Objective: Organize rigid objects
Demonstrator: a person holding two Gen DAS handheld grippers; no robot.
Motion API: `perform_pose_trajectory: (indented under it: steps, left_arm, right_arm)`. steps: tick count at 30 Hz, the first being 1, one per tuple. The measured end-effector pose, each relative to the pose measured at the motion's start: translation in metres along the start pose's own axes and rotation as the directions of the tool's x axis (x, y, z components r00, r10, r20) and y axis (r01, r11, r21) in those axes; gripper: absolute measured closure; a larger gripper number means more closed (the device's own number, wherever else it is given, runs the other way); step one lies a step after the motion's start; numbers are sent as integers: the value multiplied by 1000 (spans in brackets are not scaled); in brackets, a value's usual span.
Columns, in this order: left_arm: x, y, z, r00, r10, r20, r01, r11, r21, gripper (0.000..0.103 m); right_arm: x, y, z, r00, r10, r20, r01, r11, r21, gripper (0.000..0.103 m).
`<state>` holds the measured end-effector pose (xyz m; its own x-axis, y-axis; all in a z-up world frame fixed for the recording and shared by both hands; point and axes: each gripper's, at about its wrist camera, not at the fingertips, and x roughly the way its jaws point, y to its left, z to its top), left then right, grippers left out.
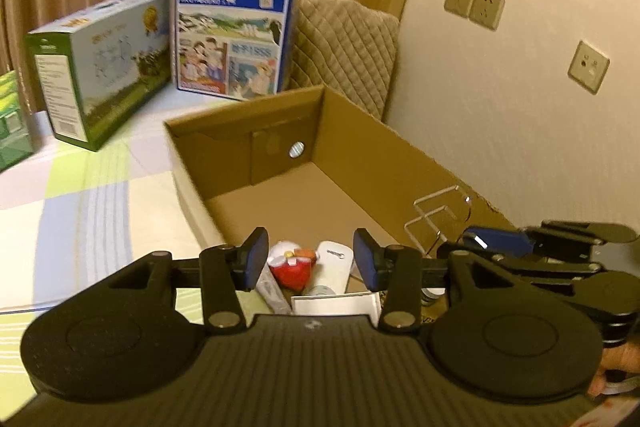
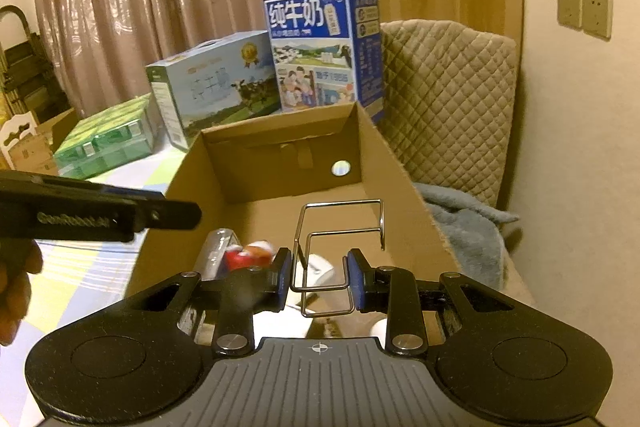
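Observation:
An open cardboard box (image 1: pixel 360 147) lies on the bed; it also shows in the right wrist view (image 2: pixel 384 155). At its near end lie a red and white toy (image 1: pixel 291 265), a white remote (image 1: pixel 334 265), a grey tube (image 1: pixel 272 291) and a white card (image 1: pixel 336 303). My left gripper (image 1: pixel 310 259) is open and empty above them. My right gripper (image 2: pixel 319 279) is shut on a bent wire rack (image 2: pixel 340 239) and holds it over the box's near right part. The rack also shows in the left wrist view (image 1: pixel 436 223), with the right gripper (image 1: pixel 500 241) beside it.
A blue milk carton (image 1: pixel 236 27), a green-and-white carton (image 1: pixel 104 67) and a green pack (image 2: pixel 108 143) stand behind the box on the checked bedsheet (image 1: pixel 80 207). A quilted cushion (image 2: pixel 444 99) and grey blanket (image 2: pixel 468 227) lie right of the box by the wall.

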<state>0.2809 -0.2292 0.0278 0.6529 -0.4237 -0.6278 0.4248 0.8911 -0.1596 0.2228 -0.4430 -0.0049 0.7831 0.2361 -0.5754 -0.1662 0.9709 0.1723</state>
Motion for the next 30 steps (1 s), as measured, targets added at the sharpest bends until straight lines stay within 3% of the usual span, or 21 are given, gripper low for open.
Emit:
perform_pose_trajectory:
  steps: [12,14,18,26,30]
  left_arm:
    - [-35,22,-7,997,58,48,-56,998,-37,51]
    - [-39,26,-11,996,68,51,-65,997,-44,45]
    - [-49,32,-19,996,74,50,-70,994,-81,34]
    - [-85,28,-44,987,147,61,-140,984,-106,10]
    - [-106,20,-58,980,188,62,-180,976,-121,6]
  right_arm:
    - [10,10,3,999,52,-9,-52,998,16,76]
    - [9,9,4,997,77,14,-78,997,29,76]
    - [0,4,7,996,68,57,-71,996,60,50]
    - [-44,6,5,996,25,90,-32,997,76,46]
    - [-70,12,2,997,10,79,-17,996,88,43]
